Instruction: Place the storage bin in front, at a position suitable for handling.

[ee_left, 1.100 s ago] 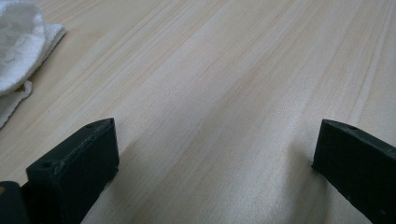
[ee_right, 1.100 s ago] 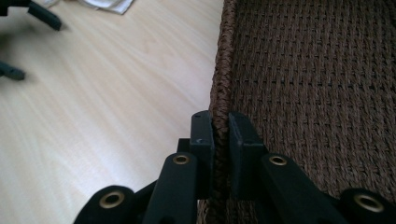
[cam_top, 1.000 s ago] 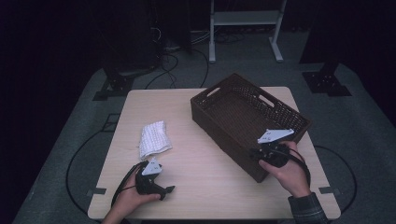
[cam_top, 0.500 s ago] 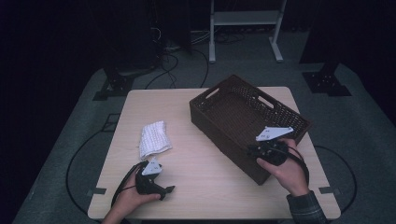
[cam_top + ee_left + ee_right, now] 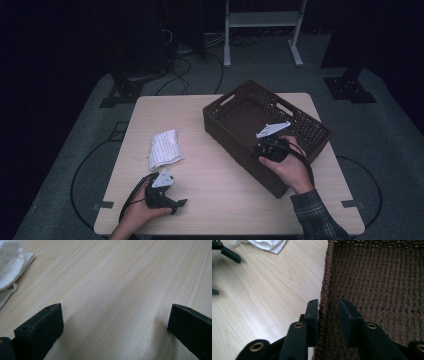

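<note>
High view: right tool [image 5: 263,148] at basket [image 5: 300,125] near wall; left tool [image 5: 176,204] low on surface [image 5: 210,200], towel [image 5: 164,148] just ahead.
Left tool view: jaws wide, empty.
Right tool view: jaws straddle basket rim [image 5: 325,290], just been opening, left pad touching, right pad off.

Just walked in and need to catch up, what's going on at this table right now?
A person holds a gripper in each hand at a wooden table. The right gripper straddles the near wall of a brown wicker basket, one finger against its outside, the other inside with a gap; its jaws have just been opening, so the grip looks released. The left gripper rests open over bare tabletop, beside a folded white towel nobody is touching.
</note>
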The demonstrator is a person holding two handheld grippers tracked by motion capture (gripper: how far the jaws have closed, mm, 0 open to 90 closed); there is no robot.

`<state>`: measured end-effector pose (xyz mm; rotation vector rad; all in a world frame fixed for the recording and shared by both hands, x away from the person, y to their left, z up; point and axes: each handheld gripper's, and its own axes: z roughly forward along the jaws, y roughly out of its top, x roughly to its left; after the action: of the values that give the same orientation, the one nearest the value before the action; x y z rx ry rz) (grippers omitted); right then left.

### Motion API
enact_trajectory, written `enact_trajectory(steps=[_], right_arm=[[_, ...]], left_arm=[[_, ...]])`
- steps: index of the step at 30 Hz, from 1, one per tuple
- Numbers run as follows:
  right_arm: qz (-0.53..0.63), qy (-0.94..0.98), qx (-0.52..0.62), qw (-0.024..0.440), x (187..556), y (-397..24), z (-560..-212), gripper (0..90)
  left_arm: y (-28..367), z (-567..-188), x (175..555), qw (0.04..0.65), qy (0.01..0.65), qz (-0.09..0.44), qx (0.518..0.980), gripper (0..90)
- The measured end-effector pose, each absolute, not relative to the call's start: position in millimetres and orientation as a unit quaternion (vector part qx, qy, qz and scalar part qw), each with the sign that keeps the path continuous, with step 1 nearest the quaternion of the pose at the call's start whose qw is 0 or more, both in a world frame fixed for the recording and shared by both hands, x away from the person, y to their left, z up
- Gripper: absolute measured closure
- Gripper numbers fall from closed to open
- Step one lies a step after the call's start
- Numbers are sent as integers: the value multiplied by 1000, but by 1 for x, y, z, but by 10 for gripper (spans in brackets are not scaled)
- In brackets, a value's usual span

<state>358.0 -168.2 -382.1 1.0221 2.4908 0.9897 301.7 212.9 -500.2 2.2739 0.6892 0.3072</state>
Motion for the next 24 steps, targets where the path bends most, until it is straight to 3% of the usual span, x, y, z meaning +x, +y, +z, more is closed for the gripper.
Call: enact_trajectory(steps=[5, 24], right_arm=[[335, 865, 351, 126, 356, -167, -385, 786], [355, 859, 351, 110, 328, -171, -391, 812]], left_arm=[[213, -500, 302, 365, 268, 119, 884, 0], [213, -500, 301, 364, 269, 118, 884, 0]])
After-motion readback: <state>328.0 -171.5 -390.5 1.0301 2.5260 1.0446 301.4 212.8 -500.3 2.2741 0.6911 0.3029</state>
